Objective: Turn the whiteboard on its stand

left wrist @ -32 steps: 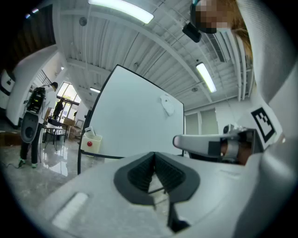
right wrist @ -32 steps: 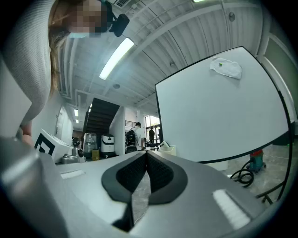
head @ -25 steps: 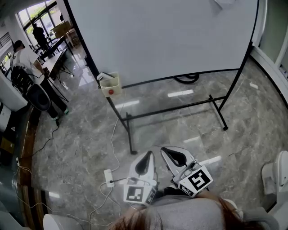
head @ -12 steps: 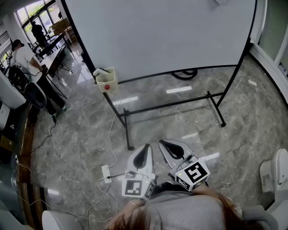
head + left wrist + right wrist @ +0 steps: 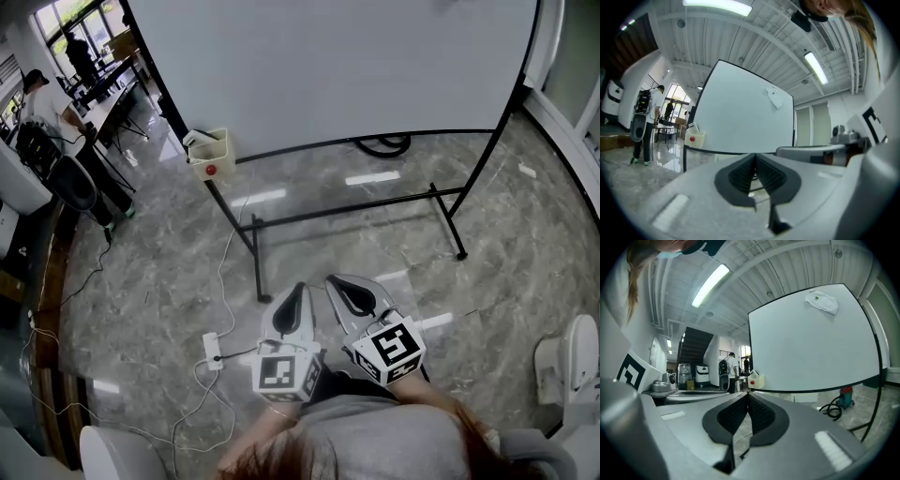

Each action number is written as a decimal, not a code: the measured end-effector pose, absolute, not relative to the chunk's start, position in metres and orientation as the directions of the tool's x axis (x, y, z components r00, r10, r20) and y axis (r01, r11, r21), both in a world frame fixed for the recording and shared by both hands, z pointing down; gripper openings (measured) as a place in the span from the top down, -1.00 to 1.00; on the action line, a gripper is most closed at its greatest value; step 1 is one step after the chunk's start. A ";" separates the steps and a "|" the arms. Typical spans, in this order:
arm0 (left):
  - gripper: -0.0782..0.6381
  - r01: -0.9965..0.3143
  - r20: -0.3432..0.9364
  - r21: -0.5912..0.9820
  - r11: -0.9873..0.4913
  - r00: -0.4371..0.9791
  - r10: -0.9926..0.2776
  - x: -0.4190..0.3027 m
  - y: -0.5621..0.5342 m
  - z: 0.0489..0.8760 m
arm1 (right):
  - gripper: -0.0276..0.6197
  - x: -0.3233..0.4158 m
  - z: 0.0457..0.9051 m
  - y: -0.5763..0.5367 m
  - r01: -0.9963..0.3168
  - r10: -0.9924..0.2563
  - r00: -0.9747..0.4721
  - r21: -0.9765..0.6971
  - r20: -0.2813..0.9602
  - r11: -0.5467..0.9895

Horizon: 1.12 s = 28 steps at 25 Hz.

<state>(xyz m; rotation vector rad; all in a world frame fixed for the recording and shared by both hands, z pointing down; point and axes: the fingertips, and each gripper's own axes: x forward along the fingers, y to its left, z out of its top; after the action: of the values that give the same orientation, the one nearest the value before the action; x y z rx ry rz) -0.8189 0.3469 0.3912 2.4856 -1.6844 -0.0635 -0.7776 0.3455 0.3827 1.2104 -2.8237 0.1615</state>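
Note:
The big whiteboard (image 5: 337,66) hangs in a black tube stand (image 5: 349,211) with two floor feet, ahead of me on the marble floor. A cream box with a red dot (image 5: 208,157) hangs at its lower left corner. A white cloth (image 5: 821,301) sticks high on the board face (image 5: 811,343). My left gripper (image 5: 298,291) and right gripper (image 5: 336,281) are held side by side close to my body, well short of the stand. Both are shut with nothing between the pads. The left gripper view shows the board (image 5: 740,115) beyond shut jaws (image 5: 755,157); in the right gripper view the right gripper (image 5: 748,397) is likewise shut.
A power strip (image 5: 212,348) with trailing cables lies on the floor at the left. A person (image 5: 52,108), a speaker (image 5: 73,185) and tables stand at the far left. A black hose (image 5: 384,145) coils behind the board. White furniture (image 5: 562,361) stands at the right.
The board and stand have slid a little up and left in the head view. Both grippers stay shut and together, shifted slightly left, apart from the board.

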 end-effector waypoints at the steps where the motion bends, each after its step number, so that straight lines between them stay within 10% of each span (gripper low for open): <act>1: 0.79 -0.924 0.055 0.135 -0.357 0.367 -0.929 -0.819 0.345 0.393 | 0.92 -0.776 0.386 0.344 -0.725 -0.717 -0.689 -0.082 0.106 0.684; 28: 0.80 -0.909 0.113 0.174 -0.379 0.401 -0.909 -0.870 0.073 0.414 | 0.92 -0.832 0.402 0.076 -0.745 -0.732 -0.667 -0.109 0.136 0.659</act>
<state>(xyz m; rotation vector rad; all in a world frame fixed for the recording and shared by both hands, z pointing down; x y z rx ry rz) -0.8697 0.0734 0.4137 2.4486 -1.6136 -0.0016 -0.8317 0.0760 0.4016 1.2434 -2.7875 0.2379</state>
